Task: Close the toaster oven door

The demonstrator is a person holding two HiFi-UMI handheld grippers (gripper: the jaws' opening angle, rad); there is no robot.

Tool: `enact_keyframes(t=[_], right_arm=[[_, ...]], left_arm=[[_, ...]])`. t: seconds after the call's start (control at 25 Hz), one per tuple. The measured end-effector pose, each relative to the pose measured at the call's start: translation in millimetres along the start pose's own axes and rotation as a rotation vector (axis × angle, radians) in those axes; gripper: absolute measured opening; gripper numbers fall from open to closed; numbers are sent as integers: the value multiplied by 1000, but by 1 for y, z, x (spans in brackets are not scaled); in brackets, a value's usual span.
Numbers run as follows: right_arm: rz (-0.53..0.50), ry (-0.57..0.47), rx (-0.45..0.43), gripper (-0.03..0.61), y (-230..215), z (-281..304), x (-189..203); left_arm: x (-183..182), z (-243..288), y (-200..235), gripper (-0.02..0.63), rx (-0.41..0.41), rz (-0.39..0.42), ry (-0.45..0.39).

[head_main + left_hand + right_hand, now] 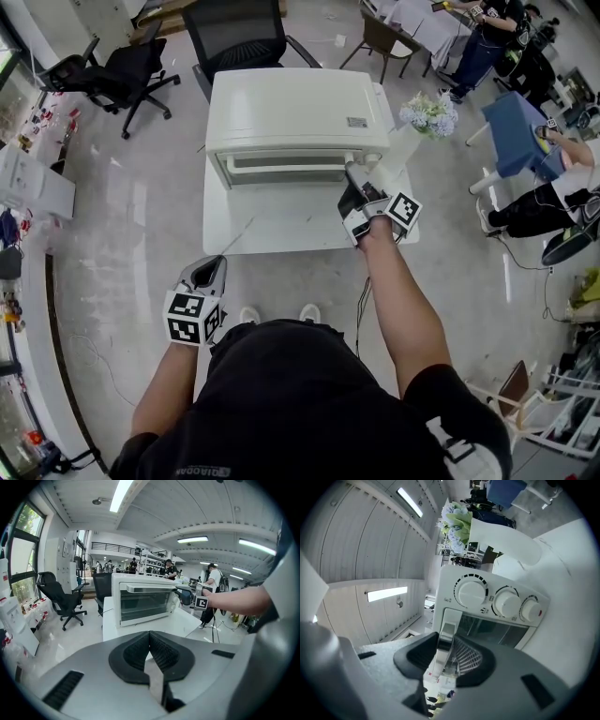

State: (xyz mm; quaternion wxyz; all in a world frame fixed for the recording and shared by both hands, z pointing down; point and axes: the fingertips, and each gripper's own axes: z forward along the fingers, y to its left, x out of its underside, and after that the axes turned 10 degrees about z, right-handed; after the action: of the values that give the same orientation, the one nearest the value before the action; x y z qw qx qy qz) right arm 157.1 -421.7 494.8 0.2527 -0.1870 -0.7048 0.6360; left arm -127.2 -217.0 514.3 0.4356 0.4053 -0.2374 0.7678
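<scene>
Fingers (466, 657) of the right gripper (446, 644) were pinched on the door handle (449, 625) near its right end, a pad on each face of the bar. The left gripper (150, 641) had its fingers pressed together on nothing, held low, short of the desk (281, 230) and well apart from the oven.

Ahead of the right fingers, the white desk carried the toaster oven (291, 108). Its front was turned toward the person and its long axis ran side to side. Just beyond the fingertips the glass door (487, 630) stood upright against the oven's front, looking shut or very nearly so. The handle ran level along the door's top edge, crosswise through the gap between the fingers, with the three knobs (506, 603) just off to their right.

By my reading the closing was at its last stage. What remained was a short push to seat the door flush, then spreading the fingers and backing straight off without tugging the handle.
</scene>
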Motion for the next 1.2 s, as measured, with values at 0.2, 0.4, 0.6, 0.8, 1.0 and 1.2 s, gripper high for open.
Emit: enact_keyframes(t=[0.2, 0.4, 0.6, 0.8, 1.0, 1.2], right_arm=[[4, -7, -1, 118, 0, 3, -1], [1, -9, 4, 115, -2, 4, -2], [2, -17, 10, 115, -3, 4, -4], [-10, -18, 16, 118, 0, 4, -3], [-37, -33, 35, 126, 3, 1, -3], [-40, -58, 14, 129, 10, -14, 3]], left_arm=[[2, -1, 2, 3, -2, -2, 0], [3, 0, 0, 3, 3, 2, 1], [3, 0, -2, 3, 3, 5, -2], [1, -7, -1, 3, -2, 5, -10], [0, -9, -2, 3, 1, 12, -18], [-8, -11, -1, 3, 4, -4, -41]])
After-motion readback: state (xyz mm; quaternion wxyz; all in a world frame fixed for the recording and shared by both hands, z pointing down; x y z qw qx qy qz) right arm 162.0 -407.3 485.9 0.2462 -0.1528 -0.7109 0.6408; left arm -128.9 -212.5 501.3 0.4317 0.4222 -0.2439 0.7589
